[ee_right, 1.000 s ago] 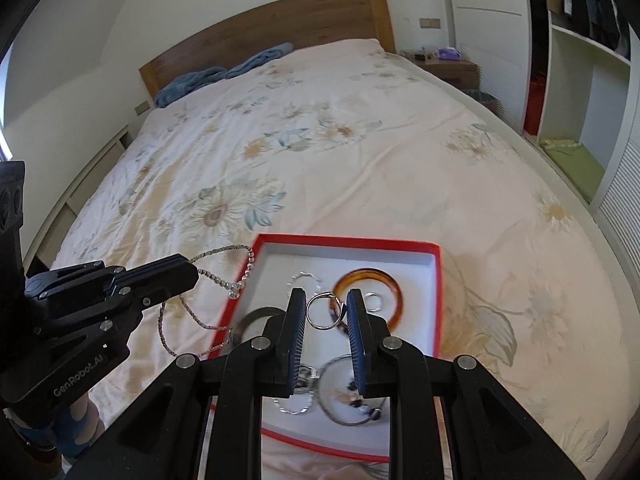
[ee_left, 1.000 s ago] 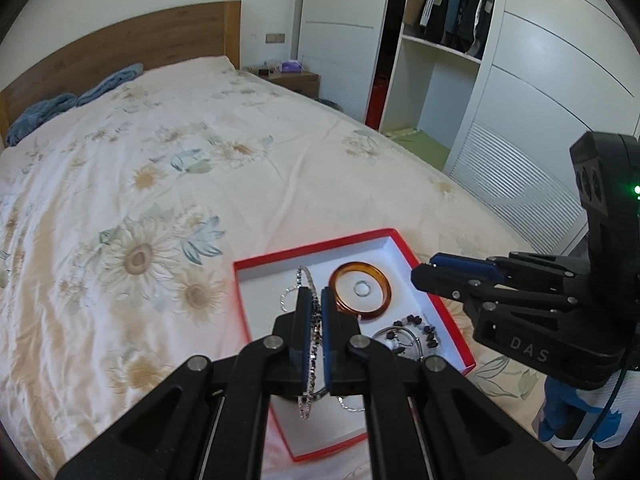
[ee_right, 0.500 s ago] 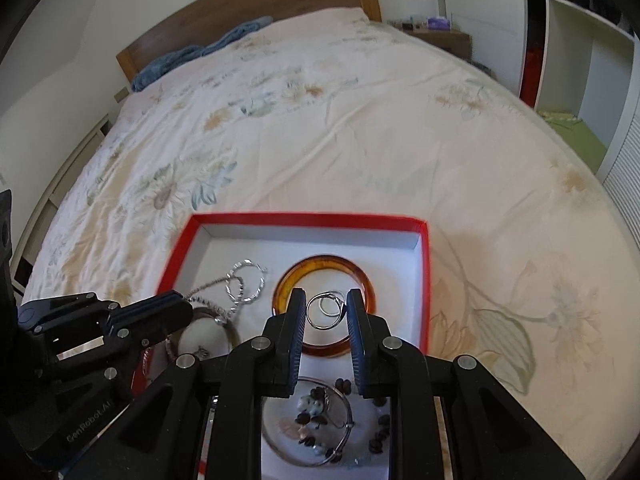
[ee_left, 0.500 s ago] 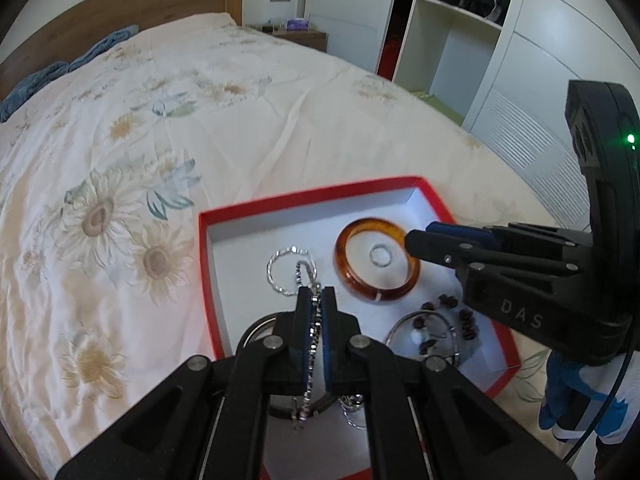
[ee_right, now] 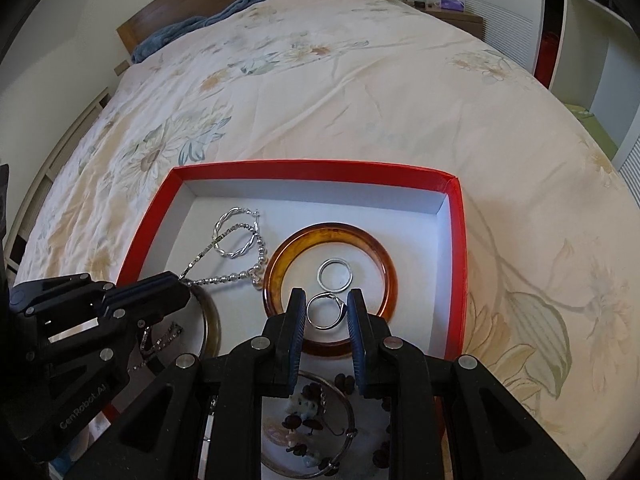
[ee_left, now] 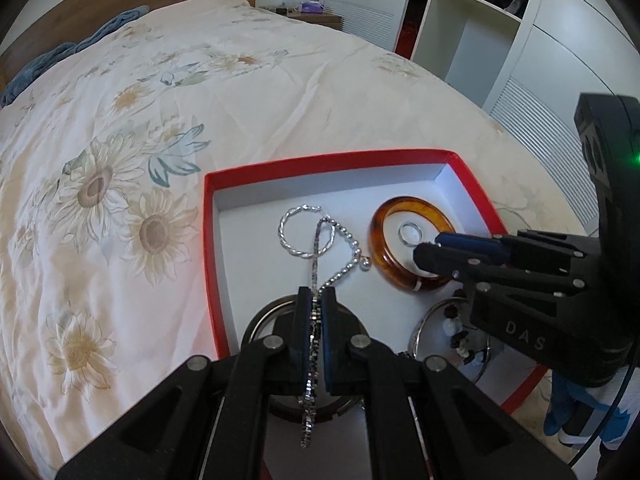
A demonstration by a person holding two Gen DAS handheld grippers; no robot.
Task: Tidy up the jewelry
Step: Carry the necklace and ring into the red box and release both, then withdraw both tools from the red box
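A red-rimmed white box (ee_left: 320,160) (ee_right: 312,166) lies on the flowered bed. My left gripper (ee_left: 316,292) (ee_right: 176,284) pinches a silver chain (ee_left: 316,248) (ee_right: 224,278). Its jaws are opening, with the chain still between the pads. The chain's far loop rests on the box floor, across a twisted silver hoop (ee_left: 286,236) (ee_right: 224,220). My right gripper (ee_right: 325,296) (ee_left: 428,250) is shut on a small silver ring (ee_right: 325,311), low over the near rim of an amber bangle (ee_right: 280,268) (ee_left: 384,216). A second ring (ee_right: 335,275) (ee_left: 410,234) lies inside the bangle.
A dark metal bangle (ee_right: 212,320) and a bracelet with dark beads (ee_right: 312,420) lie in the box's near part. The bedspread (ee_left: 160,80) spreads out behind and to the left. A white wardrobe (ee_left: 560,40) stands to the right, and a blue cloth (ee_right: 200,20) lies by the headboard.
Both grippers have come down towards the box. The chain's loop, earlier hanging, now lies on the box floor. The held ring has sunk to just over the amber bangle.
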